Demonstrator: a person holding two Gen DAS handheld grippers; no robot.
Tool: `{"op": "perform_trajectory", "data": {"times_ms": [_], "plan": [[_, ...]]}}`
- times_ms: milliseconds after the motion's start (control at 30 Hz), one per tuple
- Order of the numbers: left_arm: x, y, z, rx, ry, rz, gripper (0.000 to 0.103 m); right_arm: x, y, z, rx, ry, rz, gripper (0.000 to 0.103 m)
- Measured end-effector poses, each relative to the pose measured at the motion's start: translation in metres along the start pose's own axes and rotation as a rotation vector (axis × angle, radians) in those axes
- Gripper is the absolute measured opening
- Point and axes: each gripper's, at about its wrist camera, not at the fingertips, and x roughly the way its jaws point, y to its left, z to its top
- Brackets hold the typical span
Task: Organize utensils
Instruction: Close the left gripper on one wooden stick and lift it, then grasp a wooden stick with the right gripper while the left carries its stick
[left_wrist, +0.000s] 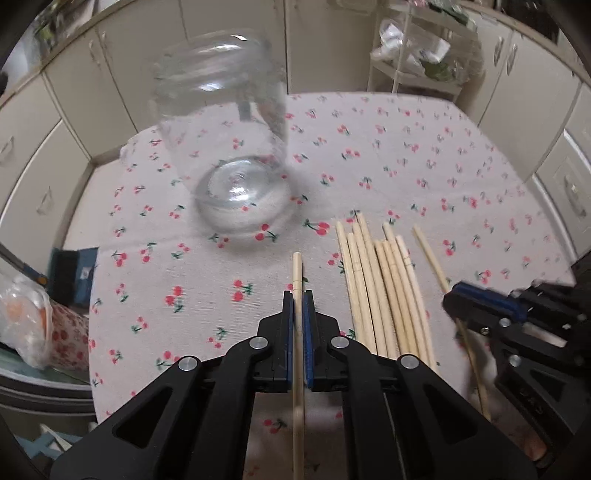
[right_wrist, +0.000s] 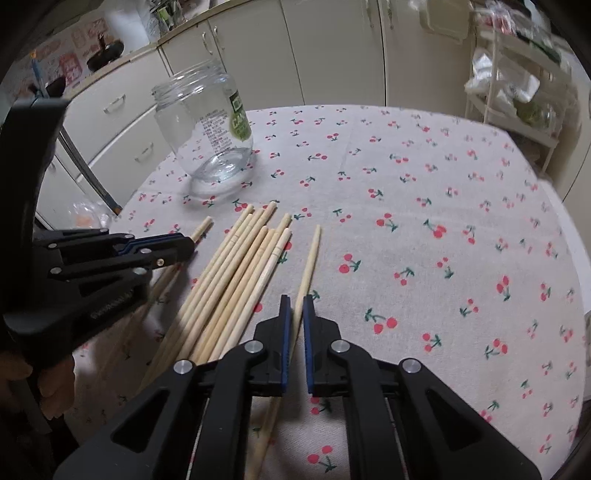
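Both tongs, left (left_wrist: 298, 295) and right (right_wrist: 294, 301), clamp one chopstick each (pile waiting alongside), so next comes lifting toward the glass jar (left_wrist: 225, 140).

Left tongs (left_wrist: 298, 295): black frame, blue pads, pointing steeply down at the worktop (left_wrist: 369, 166). Jaws closed on one chopstick (left_wrist: 297, 269), which runs straight through the gap and sticks out past the tips.

Right tongs (right_wrist: 295, 301): same build, same steep downward pitch. Jaws closed on a second stick (right_wrist: 311, 254), clamped slantwise between the pads.

Both tongs side by side, apart. A hand (right_wrist: 51, 387) partly visible behind the left frame in the right wrist view.
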Motion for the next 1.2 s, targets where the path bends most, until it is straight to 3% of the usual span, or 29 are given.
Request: {"op": "perform_trajectory", "data": {"times_ms": [200, 367, 567, 833, 1200], "plan": [[-0.051, 0.030, 0.009, -0.106, -0.123, -0.132, 0.004, -0.013, -0.003, -0.001, 0.042, -0.035, 0.029, 0.006], [-0.109, 0.051, 0.029, -0.164, -0.322, -0.175, 0.005, -0.018, -0.003, 0.001, 0.074, -0.061, 0.048, 0.006], [-0.144, 0.066, 0.076, -0.213, -0.534, -0.156, 0.005, -0.022, -0.012, 0.006, 0.133, -0.098, 0.083, 0.006], [-0.147, 0.086, 0.132, -0.318, -0.700, -0.122, 0.005, -0.026, -0.021, 0.010, 0.182, -0.148, 0.129, 0.006], [-0.113, 0.083, 0.178, -0.372, -0.823, 0.026, 0.005, -0.016, -0.033, 0.005, 0.230, -0.167, 0.164, 0.006]]}}
